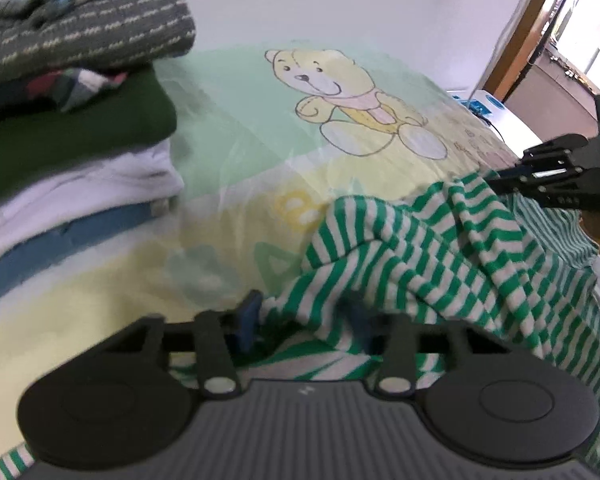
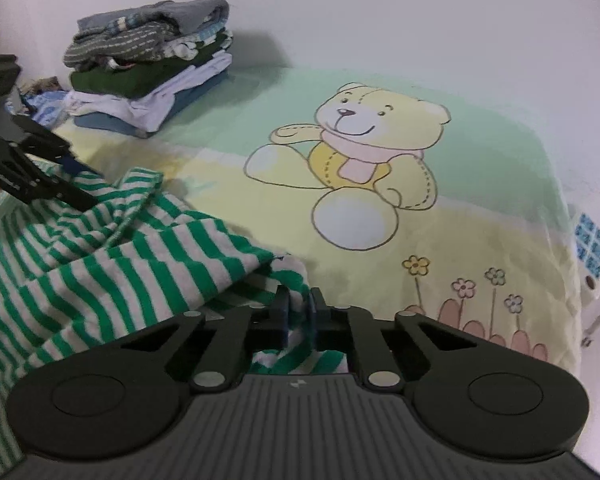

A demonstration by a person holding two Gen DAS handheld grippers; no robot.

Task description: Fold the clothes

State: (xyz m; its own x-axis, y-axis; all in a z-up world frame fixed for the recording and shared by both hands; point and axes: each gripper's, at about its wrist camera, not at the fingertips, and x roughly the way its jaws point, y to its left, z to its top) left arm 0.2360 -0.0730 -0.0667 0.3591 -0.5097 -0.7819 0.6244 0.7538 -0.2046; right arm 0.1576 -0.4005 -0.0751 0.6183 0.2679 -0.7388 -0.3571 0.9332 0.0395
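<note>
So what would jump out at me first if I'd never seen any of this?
Probably the big yellow teddy bear printed on the bed sheet, mid-bed. Next, the green-and-white striped garment bunched at the near edge, with the right gripper pinched on its fabric. A stack of folded clothes sits in the far corner by the wall.

Striped garment (image 2: 112, 256): green and white bands. Bed sheet (image 2: 480, 216): pale green above, pale yellow below, printed with a yellow bear (image 2: 364, 148) in a pink scarf and small flowers (image 2: 464, 286). Folded stack (image 2: 148, 68): grey knit, dark green, white, blue layers. Fingers (image 2: 286, 314): black with blue pads.
</note>
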